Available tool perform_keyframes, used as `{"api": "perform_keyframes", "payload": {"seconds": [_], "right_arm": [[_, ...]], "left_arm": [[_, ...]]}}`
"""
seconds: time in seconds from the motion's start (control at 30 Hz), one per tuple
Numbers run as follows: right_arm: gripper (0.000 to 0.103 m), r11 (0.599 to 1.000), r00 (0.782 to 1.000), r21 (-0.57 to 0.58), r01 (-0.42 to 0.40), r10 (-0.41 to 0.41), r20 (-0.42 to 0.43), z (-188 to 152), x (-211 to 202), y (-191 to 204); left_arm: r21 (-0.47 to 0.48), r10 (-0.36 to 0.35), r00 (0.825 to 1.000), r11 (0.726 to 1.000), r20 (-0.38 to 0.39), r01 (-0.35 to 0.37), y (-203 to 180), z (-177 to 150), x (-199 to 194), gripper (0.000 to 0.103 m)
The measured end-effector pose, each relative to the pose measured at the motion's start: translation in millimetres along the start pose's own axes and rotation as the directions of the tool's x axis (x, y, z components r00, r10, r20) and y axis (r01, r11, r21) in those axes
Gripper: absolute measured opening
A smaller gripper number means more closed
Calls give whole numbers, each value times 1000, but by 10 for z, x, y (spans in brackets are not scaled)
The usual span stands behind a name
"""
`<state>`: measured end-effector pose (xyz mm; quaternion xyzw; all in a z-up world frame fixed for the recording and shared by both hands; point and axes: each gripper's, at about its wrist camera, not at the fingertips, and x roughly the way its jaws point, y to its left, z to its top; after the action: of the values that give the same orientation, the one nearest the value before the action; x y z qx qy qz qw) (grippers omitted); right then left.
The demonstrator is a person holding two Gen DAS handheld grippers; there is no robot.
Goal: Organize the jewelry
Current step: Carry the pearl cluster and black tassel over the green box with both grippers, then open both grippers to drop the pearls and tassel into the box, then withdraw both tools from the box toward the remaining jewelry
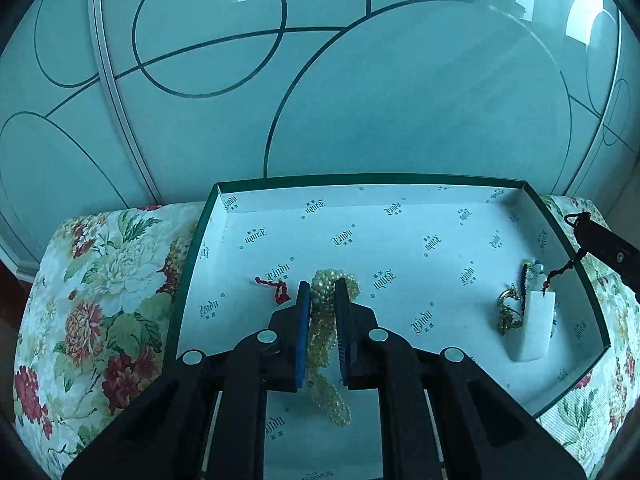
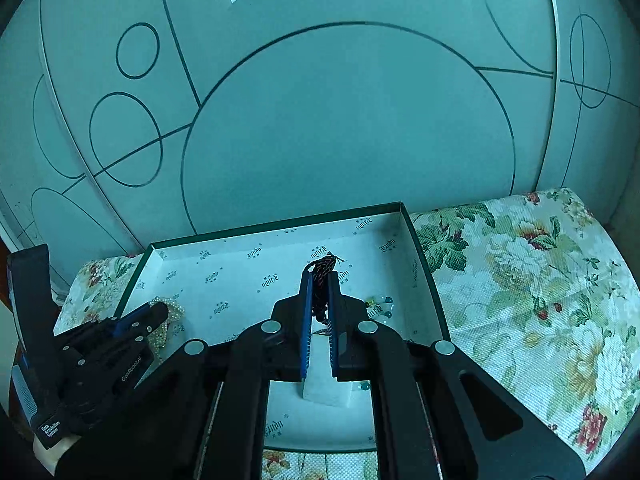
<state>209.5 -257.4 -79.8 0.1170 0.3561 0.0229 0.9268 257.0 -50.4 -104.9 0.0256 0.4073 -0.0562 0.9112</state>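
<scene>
Left gripper [image 1: 323, 286] pinching yellow bead necklace [image 1: 326, 344] inside the box [image 1: 280, 216], red cord [image 1: 276, 286] at its 9 o'clock, right gripper [image 2: 319, 278] clamped on braided cord [image 2: 322, 270], white pendant [image 2: 326, 384] hanging at 6 o'clock

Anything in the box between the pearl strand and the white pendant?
Bare printed lining between the cream pearl bead strand and the white rectangular stone pendant, per the left wrist view.
</scene>
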Motion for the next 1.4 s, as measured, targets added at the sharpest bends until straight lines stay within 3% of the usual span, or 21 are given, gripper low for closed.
{"api": "perform_keyframes", "payload": {"seconds": [0.03,0.17,0.4,0.67,1.0,1.4], "right_arm": [[8,1000,1000,2,3,-3,-13,1,61,-11],[15,1000,999,0,20,-20,-42,-22,212,-28],[18,1000,999,26,11,-10,-40,-57,92,-59],[19,999,1000,32,-12,13,-9,-173,-412,-20],[19,999,996,31,-30,33,-80,-807,-839,107],[19,998,983,-35,-58,51,-175,-1399,-924,488]], "left_arm": [[1,2,1000,1000,-7,-2,-1,3,32,15],[-12,3,1000,1000,-13,-3,10,0,89,58],[-20,-16,999,1000,-29,16,1,-39,60,59],[-28,-23,1000,999,-9,23,89,-215,-368,59],[-92,-13,999,996,-46,9,361,-777,-796,59],[-112,28,996,993,-83,-38,621,-1402,-1074,59]]}}
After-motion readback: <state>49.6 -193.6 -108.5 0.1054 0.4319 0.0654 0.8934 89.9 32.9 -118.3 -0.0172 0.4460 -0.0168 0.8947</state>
